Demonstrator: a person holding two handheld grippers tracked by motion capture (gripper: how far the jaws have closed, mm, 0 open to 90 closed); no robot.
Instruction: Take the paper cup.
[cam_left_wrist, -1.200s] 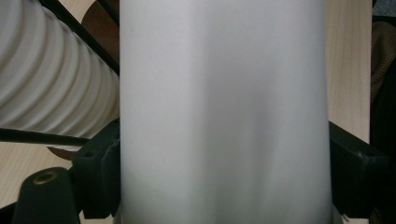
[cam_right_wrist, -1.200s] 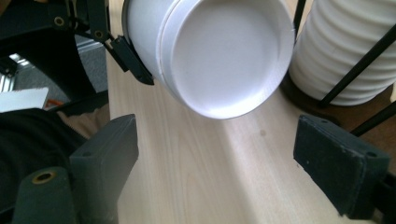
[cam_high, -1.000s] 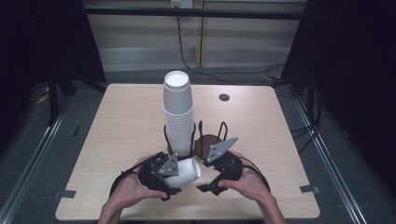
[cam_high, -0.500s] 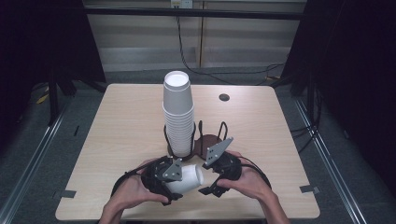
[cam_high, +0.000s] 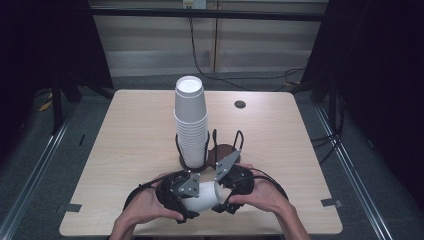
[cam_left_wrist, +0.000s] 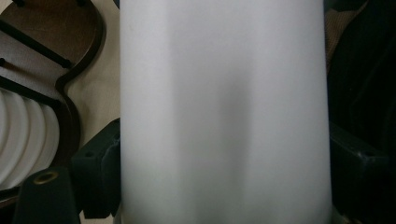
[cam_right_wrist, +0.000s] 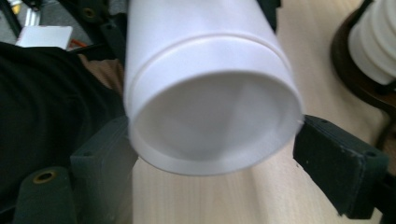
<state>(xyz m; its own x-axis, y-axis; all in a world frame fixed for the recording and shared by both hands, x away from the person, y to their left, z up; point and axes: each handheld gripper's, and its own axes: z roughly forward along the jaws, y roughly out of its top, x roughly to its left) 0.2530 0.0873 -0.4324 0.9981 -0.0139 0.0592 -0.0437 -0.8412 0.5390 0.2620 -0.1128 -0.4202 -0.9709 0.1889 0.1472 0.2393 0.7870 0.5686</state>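
Note:
A white foam cup (cam_high: 202, 196) lies on its side in the air near the table's front edge, between both hands. My left gripper (cam_high: 192, 200) is shut on the cup's body (cam_left_wrist: 224, 112), with a pad pressed on each side. My right gripper (cam_high: 218, 195) faces the cup's open mouth (cam_right_wrist: 210, 93). Its jaws have just been opening and now stand open with the rim between them; the pads (cam_right_wrist: 341, 163) sit right at the rim without squeezing it. Behind stands a tall stack of white cups (cam_high: 190, 120) in a dark holder (cam_high: 222, 151).
The holder's wooden base (cam_right_wrist: 355, 79) and wire uprights (cam_left_wrist: 32, 37) are close behind the grippers, with the stack (cam_right_wrist: 373, 42) beside them. A small dark round spot (cam_high: 240, 104) marks the far right of the table. Bare tabletop (cam_high: 125, 130) spreads to the left and right.
Both hands and the cup have edged slightly toward the front edge. The left gripper has kept its hold on the cup.

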